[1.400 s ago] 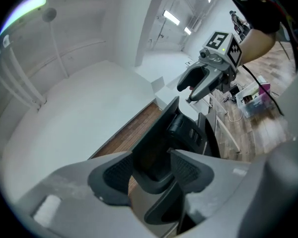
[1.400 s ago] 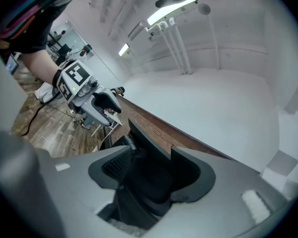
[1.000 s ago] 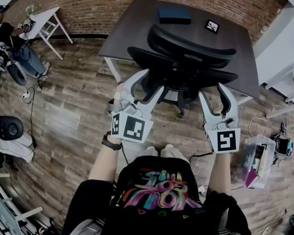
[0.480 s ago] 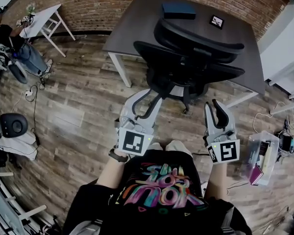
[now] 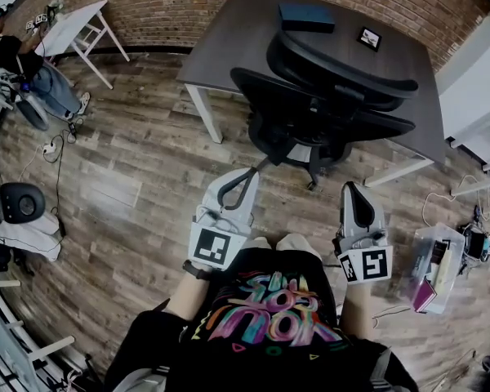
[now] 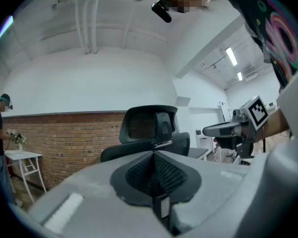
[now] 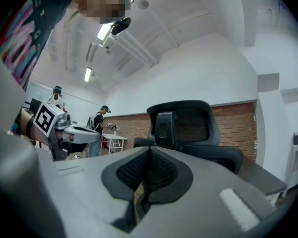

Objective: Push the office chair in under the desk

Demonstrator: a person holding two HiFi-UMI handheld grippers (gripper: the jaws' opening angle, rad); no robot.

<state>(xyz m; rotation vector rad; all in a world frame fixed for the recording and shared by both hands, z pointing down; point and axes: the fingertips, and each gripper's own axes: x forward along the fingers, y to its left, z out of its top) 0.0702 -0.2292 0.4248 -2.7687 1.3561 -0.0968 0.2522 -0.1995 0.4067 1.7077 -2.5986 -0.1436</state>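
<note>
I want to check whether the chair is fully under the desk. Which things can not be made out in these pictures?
- Head view: most of the base of the office chair, hidden under its own seat and backrest.
- Head view: the small framed item on the desk, too small to identify.
- Gripper views: the chair's seat and base, blocked by the body of the left gripper and of the right gripper.

A black mesh-backed office chair [image 5: 322,109] with a curved headrest stands upright at the near edge of a dark-topped desk [image 5: 233,31], its back turned away from the desk and its wheeled base resting on the plank floor [image 5: 139,162]. The desk, on white legs, sits against a brick wall [image 5: 188,2]. How far the seat reaches under the desktop cannot be told.
</note>
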